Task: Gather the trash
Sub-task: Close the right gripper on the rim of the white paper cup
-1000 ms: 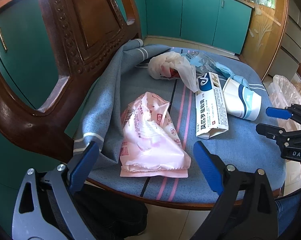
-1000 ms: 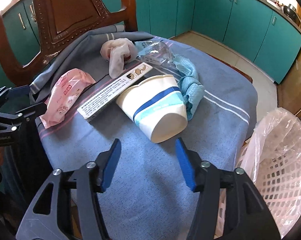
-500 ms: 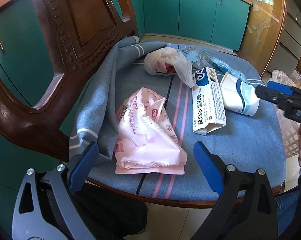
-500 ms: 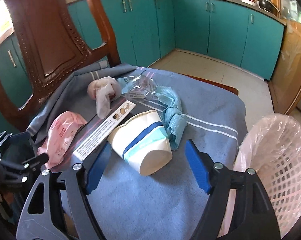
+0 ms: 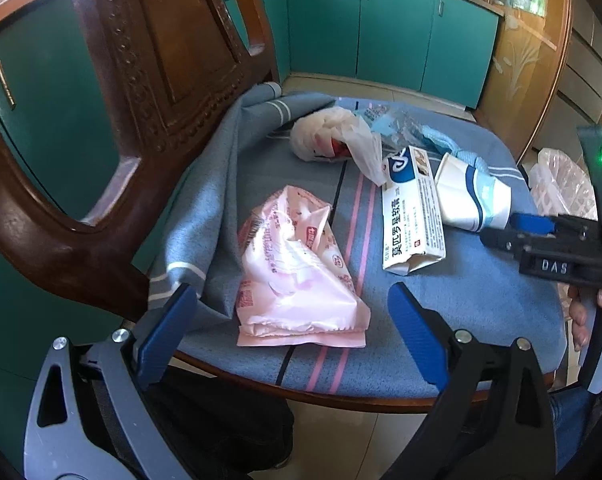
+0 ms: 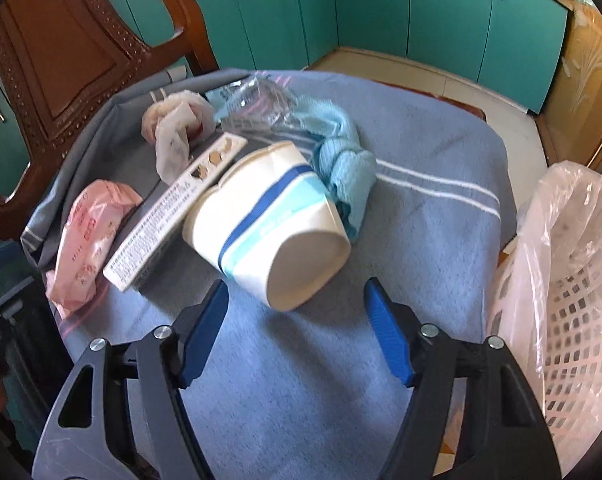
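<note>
Trash lies on a chair seat covered by a grey-blue cloth (image 5: 481,300). A pink packet (image 5: 297,272) sits just ahead of my left gripper (image 5: 291,296), which is open and touches nothing. Beside the packet are a white medicine box (image 5: 411,208), a paper cup (image 6: 269,220) on its side, and a crumpled white bag (image 5: 333,136). My right gripper (image 6: 295,292) hovers at the cup's base with its jaws closing. The base lies just ahead of the tips and no pad presses on it. In the left wrist view the right gripper (image 5: 517,230) is next to the cup (image 5: 469,196).
A clear plastic wrapper (image 6: 257,100) and a light blue rag (image 6: 341,160) lie behind the cup. A white lattice basket lined with a plastic bag (image 6: 565,280) stands right of the seat. The carved chair back (image 5: 161,60) rises at the left, with teal cabinets (image 6: 441,8) beyond.
My right gripper has come down and closer to the cup, rolling a little, with its jaws wider than a second ago. The left gripper and the trash have not moved.
</note>
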Available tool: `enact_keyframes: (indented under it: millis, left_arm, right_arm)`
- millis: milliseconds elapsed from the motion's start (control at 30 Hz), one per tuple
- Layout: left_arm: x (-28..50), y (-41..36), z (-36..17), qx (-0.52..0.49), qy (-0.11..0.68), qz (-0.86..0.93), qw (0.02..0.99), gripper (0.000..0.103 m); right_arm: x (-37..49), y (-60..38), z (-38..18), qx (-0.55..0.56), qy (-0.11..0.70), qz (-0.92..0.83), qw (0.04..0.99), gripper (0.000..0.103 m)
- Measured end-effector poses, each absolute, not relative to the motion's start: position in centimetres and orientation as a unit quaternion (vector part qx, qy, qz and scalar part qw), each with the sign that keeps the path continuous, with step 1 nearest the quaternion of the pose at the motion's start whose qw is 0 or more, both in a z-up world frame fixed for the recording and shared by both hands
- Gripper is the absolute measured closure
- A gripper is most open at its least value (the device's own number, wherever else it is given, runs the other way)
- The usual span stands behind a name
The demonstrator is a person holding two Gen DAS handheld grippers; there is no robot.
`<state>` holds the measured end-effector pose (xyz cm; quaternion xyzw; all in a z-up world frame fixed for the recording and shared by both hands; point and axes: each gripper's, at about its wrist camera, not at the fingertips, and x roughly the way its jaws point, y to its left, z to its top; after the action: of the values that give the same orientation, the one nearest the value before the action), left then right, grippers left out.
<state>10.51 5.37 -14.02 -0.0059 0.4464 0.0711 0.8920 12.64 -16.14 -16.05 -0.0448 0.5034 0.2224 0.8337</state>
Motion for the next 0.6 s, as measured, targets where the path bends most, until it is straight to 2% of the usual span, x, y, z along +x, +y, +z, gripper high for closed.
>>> enact_keyframes:
  millis: [200, 400, 467, 600]
  left_arm:
    - [10.2, 5.6, -13.8, -0.008, 0.446, 0.072, 0.892, 0.006]
    - [10.1, 5.7, -13.9, -0.012, 0.446, 0.073, 0.892, 0.006]
    - [10.2, 5.6, -14.0, -0.011, 0.449, 0.071, 0.891, 0.006]
    - [10.3, 5.3, -14.3, -0.007, 0.452, 0.07, 0.889, 0.006]
  right_arm:
    - [11.2, -16.4, -15.1, -0.07, 0.489, 0.241, 0.836, 0.033]
    - [11.2, -17.6, -13.2, -0.039, 0.448, 0.247, 0.859, 0.033]
    - [11.1, -17.2, -12.6, -0.036, 0.431, 0.264, 0.862, 0.027]
    - [11.7, -15.2, -13.0, -0.069, 0.415, 0.269, 0.866, 0.025]
